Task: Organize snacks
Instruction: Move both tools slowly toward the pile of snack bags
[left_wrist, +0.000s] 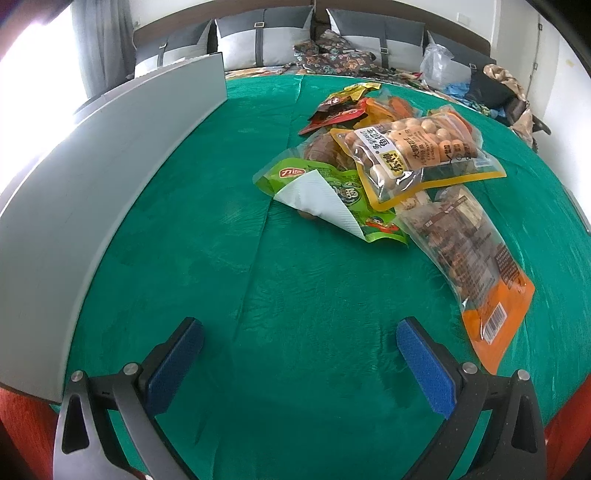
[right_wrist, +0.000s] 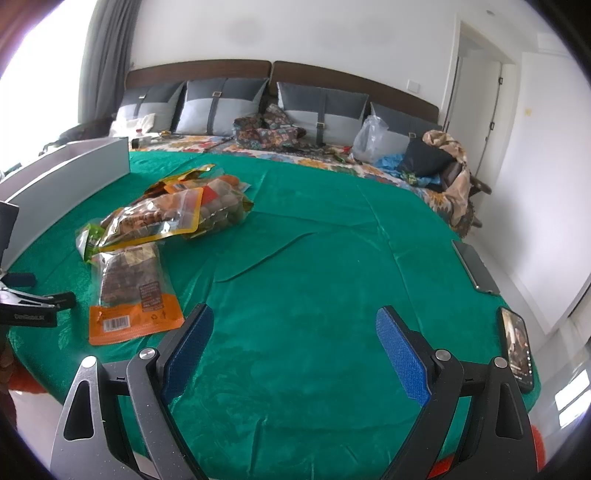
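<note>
The left gripper (left_wrist: 300, 363) hangs over the green cloth (left_wrist: 258, 295) with its blue pads spread wide and nothing between them; the right gripper (right_wrist: 294, 354) is likewise spread wide and empty over bare cloth. The snacks lie in a loose heap on the table (right_wrist: 332, 258), ahead and to the right of the left gripper, ahead and to the left of the right one; a clear bag with an orange bottom (left_wrist: 476, 266) lies nearest, its barcode end toward the grippers; on top of the heap sits a yellow-edged bag of round coated nuts (left_wrist: 413, 155); under it a green packet (left_wrist: 332, 195) shows a folded white corner; red and orange packets (left_wrist: 343, 110) lie at the far end. A long grey box (left_wrist: 92, 184) runs along the table's left edge, well apart from the heap; only its outer wall shows. Two phones (right_wrist: 517, 347) lie at the table's right edge, one (right_wrist: 476, 266) beyond the other. Behind the table stands a bed with grey cushions (right_wrist: 221, 107), a patterned cover, a clear plastic bag (right_wrist: 369, 140) and heaped clothes (right_wrist: 443, 155).
</note>
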